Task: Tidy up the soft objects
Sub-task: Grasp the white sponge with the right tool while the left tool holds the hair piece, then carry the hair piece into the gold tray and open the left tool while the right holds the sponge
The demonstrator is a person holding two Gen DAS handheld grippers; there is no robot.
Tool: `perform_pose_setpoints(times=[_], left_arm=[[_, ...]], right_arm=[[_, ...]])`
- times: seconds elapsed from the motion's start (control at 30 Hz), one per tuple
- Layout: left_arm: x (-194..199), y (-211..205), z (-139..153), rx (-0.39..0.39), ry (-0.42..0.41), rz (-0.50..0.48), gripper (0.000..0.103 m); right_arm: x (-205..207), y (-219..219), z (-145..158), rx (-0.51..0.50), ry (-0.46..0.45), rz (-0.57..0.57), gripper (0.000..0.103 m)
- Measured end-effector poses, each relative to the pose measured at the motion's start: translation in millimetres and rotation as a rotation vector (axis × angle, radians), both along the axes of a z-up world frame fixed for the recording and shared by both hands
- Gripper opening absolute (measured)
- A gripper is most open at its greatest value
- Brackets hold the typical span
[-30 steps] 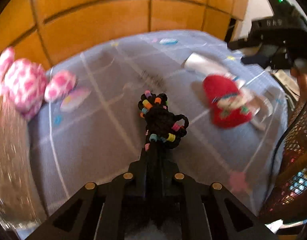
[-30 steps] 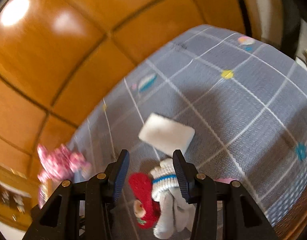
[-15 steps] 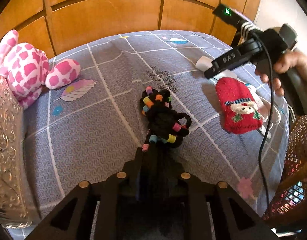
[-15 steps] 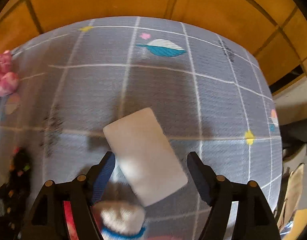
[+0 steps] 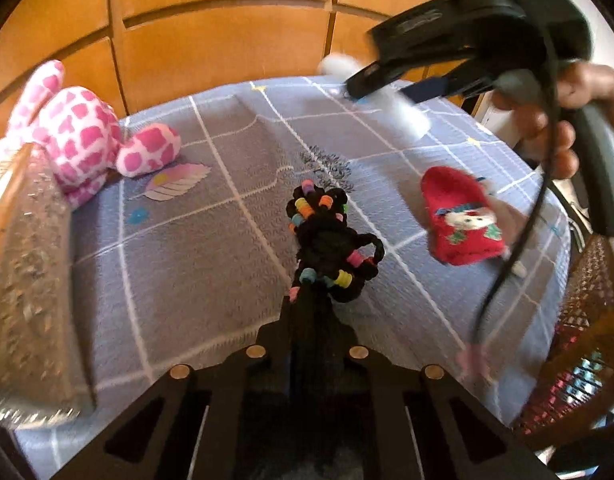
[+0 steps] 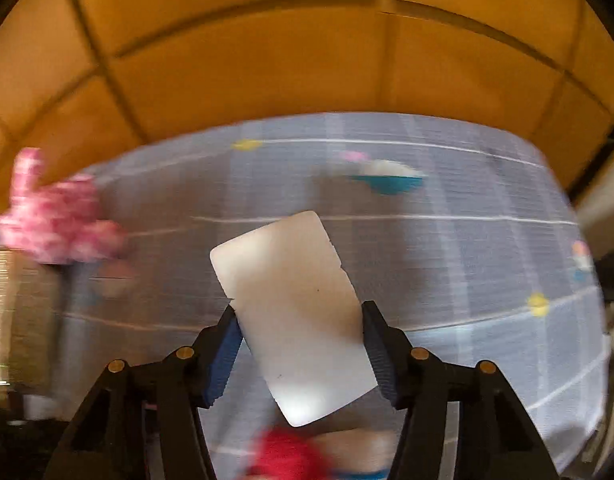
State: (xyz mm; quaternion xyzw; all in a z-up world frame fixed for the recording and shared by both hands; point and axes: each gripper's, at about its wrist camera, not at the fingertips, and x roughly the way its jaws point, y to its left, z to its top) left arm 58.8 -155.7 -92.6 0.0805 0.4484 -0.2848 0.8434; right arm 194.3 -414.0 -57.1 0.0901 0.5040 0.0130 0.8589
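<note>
Right wrist view shows the white pad (image 6: 295, 308) lying aslant between the fingers of the right claw (image 6: 297, 344); the jaws are closing on it, and both pads look to touch its long edges, the left one more plainly, so I judge it a light hold, not a firm one. It looks like a foam or sponge slab: light, squashy, with smooth faces and rounded corners. Such a thing should give under pressure and spring back, so a grip across the short width, near the middle of its length, seems best; held by one end it may sag or twist out.

Left wrist view has the left claw (image 5: 311, 292) shut tight on the black beaded cord bundle (image 5: 331, 240), limp and knotted, with loops hanging free that could snag. It hangs over the middle of the bed (image 5: 187, 260), which wears a grey checked cover.

A red sock (image 5: 459, 220), soft and flat, lies toward the bed's right edge; pinching a fold of its knit should lift it. A pink plush (image 5: 83, 136) sits at the far left corner against the wooden headboard (image 5: 227, 40), bulky but light, best taken by a limb.
</note>
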Motion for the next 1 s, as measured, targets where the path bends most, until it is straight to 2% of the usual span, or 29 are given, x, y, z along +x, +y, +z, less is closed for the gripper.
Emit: perform_pose_setpoints(times=[0.13, 0.33, 0.47, 0.53, 0.63, 0.73, 1.0], left_arm=[[-15.4, 21.8, 18.0, -0.040, -0.013, 0.030, 0.010], [-32.4, 50.7, 40.5, -0.078, -0.034, 0.084, 0.010], [-42.7, 62.7, 56.0, -0.108, -0.062, 0.110, 0.010], [-46.0, 70.3, 63.7, -0.117, -0.087, 0.114, 0.010], [-49.4, 81.7, 77.0, -0.151, -0.109, 0.135, 0.010], [-54.5, 103.6, 93.8, -0.186, -0.136, 0.182, 0.010], [-46.4, 172.5, 108.6, -0.224, -0.146, 0.372, 0.010]], right_arm=[[-1.3, 40.0, -15.7, 0.028, 0.068, 0.070, 0.060], [-9.8, 71.6, -65.3, 0.045, 0.168, 0.068, 0.061], [-22.2, 84.0, -69.8, -0.050, 0.103, 0.098, 0.066], [-30.2, 100.7, -74.0, -0.180, 0.058, 0.149, 0.070], [-35.1, 98.0, -74.1, -0.158, 0.049, 0.111, 0.070], [-35.0, 99.1, -75.4, -0.167, 0.048, 0.123, 0.070], [-29.8, 111.8, -79.7, -0.199, 0.016, 0.124, 0.069]])
